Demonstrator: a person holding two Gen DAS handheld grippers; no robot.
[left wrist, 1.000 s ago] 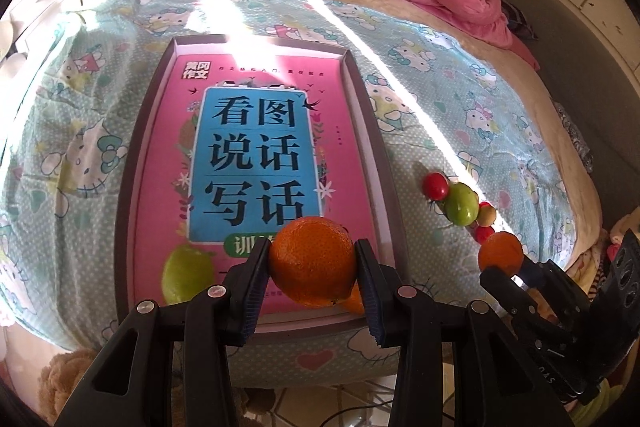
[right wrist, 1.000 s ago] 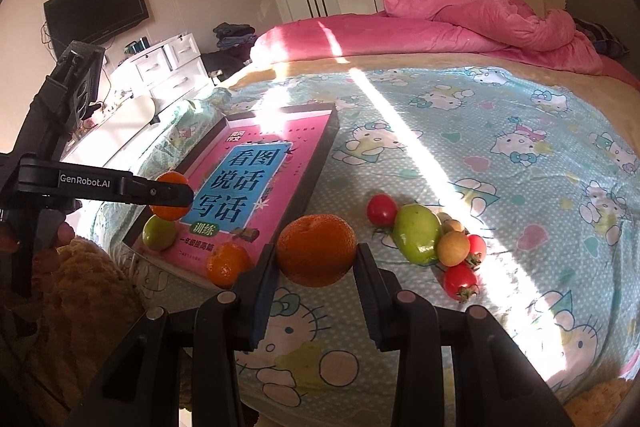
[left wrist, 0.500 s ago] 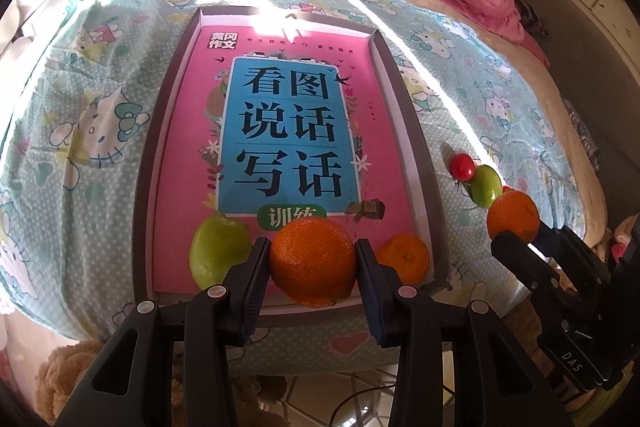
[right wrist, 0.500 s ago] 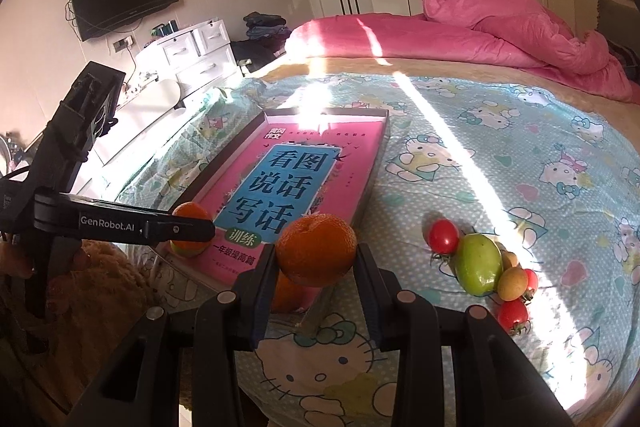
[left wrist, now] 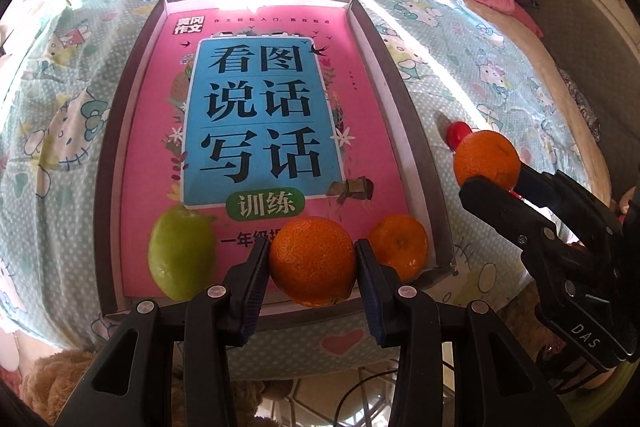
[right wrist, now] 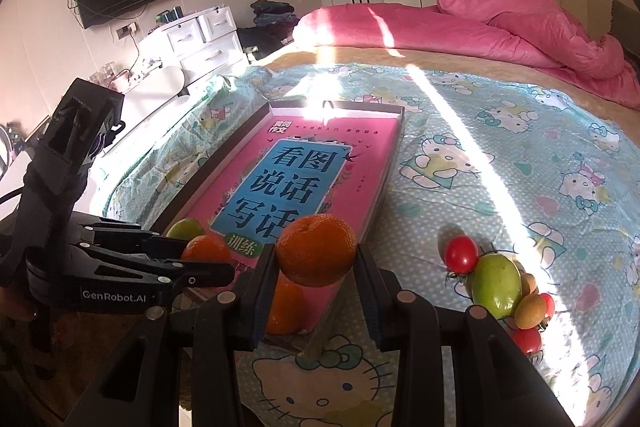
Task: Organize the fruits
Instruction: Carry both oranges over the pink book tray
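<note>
2 oranges: each hand-held gripper (left [left wrist: 312, 261], right [right wrist: 316, 259]) clamped on 1, above tray [left wrist: 416, 131].

Tray [left wrist: 400, 99]: grey rim, white inner wall. Book [left wrist: 152, 163]: pink cover, blue panel with black characters, green label. Oranges [left wrist: 312, 261] [right wrist: 316, 255] [left wrist: 400, 245]: orange. Lime [left wrist: 182, 257]: green. Sheet [right wrist: 520, 167]: pale blue, white dots, cartoon-cat print. Tomato [right wrist: 461, 254]: red. Duvet [right wrist: 500, 27]: pink. Grippers [left wrist: 310, 267] [right wrist: 316, 283]: black, blue pads.
</note>
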